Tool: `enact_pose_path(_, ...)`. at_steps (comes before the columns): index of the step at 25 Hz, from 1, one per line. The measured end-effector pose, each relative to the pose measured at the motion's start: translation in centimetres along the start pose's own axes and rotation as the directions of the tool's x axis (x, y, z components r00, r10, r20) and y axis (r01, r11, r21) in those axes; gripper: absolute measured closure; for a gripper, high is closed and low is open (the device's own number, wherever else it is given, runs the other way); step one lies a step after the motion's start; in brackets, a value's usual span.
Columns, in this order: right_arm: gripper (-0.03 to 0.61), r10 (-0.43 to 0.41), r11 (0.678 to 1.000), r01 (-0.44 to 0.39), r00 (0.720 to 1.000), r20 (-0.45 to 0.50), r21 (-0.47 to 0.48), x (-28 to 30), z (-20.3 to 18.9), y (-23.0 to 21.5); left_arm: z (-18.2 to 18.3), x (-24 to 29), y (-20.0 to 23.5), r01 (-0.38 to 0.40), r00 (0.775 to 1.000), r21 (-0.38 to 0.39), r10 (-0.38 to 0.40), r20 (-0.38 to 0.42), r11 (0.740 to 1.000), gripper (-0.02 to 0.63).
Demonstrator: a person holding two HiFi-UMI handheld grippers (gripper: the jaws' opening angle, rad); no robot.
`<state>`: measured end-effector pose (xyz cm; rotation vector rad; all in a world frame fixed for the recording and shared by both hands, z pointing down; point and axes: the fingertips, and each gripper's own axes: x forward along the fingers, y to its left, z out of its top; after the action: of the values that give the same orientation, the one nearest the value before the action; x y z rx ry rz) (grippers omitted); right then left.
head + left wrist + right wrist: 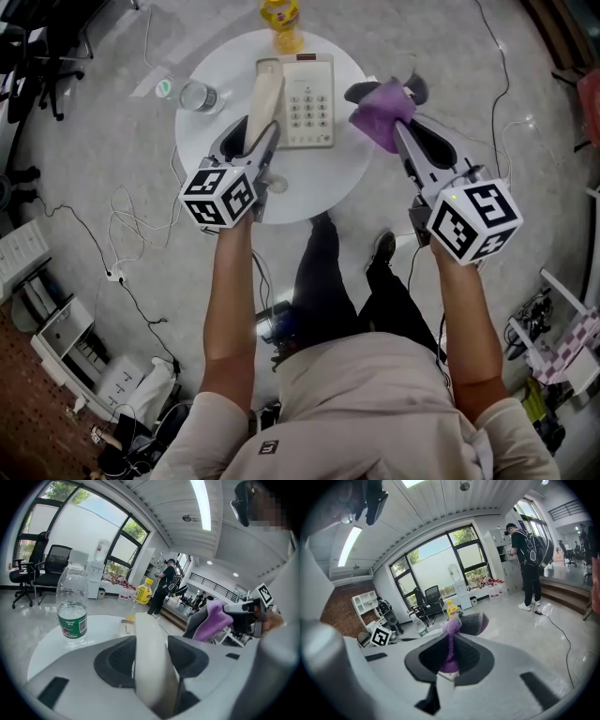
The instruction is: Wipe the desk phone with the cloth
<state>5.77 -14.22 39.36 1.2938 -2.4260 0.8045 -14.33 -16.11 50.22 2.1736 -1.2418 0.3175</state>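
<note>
White table: desk phone, bottle label illegible.

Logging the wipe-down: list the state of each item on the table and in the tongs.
Handset: gripped by left tongs.
Cloth: bunched, pinched in right tongs.
Phone base: flat on table, keypad up.
Water bottle: upright, part full.
Yellow bottle: upright, capped.
</note>
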Motion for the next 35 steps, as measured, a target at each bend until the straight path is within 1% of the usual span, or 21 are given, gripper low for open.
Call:
enact_pose_path(12,0.558,-0.014,1.0,0.014,1.0,-0.028,0.021,-0.9,-2.4,-0.7,-1.8,1.7,0.8,-0.016,0.999,0.013,0.017,-0.039,1.0,0.405)
enact_pose_path(19,0.557,-0.01,1.0,0.012,0.999,-0.047,0.027,-0.4,-3.2,-0.6,-2.2,2.6,1.5,-0.027,0.998,0.023,0.028,-0.055,0.999,0.405)
enact_pose_path(31,0.557,0.003,0.999,0.0,0.997,-0.074,0.04,0.6,-4.5,-0.7,-3.4,3.7,2.8,-0.075,0.994,0.019,0.076,-0.076,0.997,0.405)
enact_pose_path(35,0.557,0.012,0.999,-0.008,0.996,-0.091,0.05,1.0,-5.2,-0.5,-3.7,3.7,3.0,-0.091,0.993,0.029,0.093,-0.076,0.995,0.405)
